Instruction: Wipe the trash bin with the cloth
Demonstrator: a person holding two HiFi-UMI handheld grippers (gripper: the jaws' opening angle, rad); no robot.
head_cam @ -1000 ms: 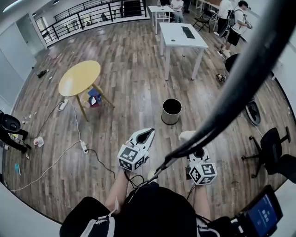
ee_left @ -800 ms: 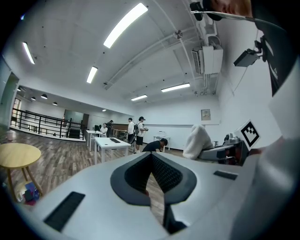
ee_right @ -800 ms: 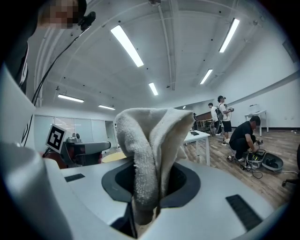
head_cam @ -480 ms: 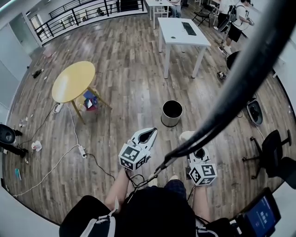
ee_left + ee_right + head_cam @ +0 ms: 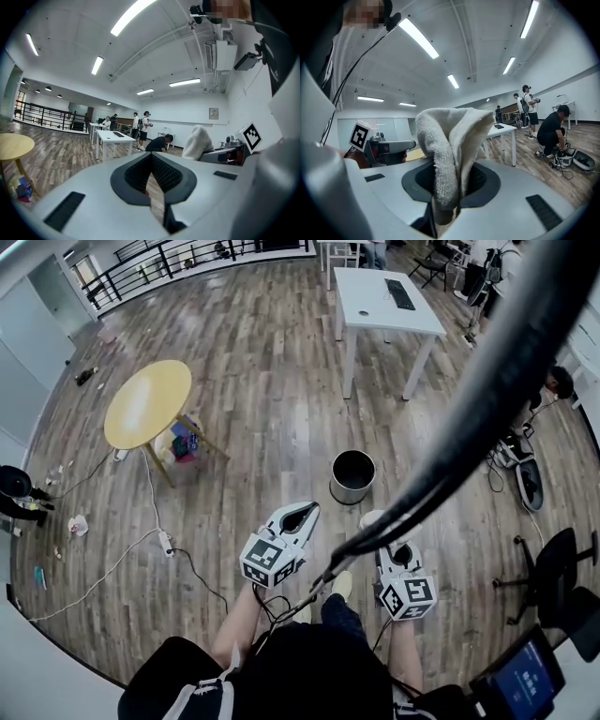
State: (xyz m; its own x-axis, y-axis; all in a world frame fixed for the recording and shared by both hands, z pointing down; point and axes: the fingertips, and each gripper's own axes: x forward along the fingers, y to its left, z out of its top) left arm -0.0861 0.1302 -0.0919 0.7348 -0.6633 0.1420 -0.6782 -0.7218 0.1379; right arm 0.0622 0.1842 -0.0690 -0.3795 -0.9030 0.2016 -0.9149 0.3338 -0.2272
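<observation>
In the right tool (image 5: 449,187), folded cloth (image 5: 452,136).

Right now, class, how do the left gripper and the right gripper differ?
The right gripper is shut on a white cloth; the left gripper is shut and empty. The left gripper slants toward the trash bin; the right gripper points more straight ahead. Both are held short of the bin.

Bright ceiling strip-light (fisheye-warped edges)

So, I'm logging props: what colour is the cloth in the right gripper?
Off-white cloth, shown best in the right gripper view.
</observation>
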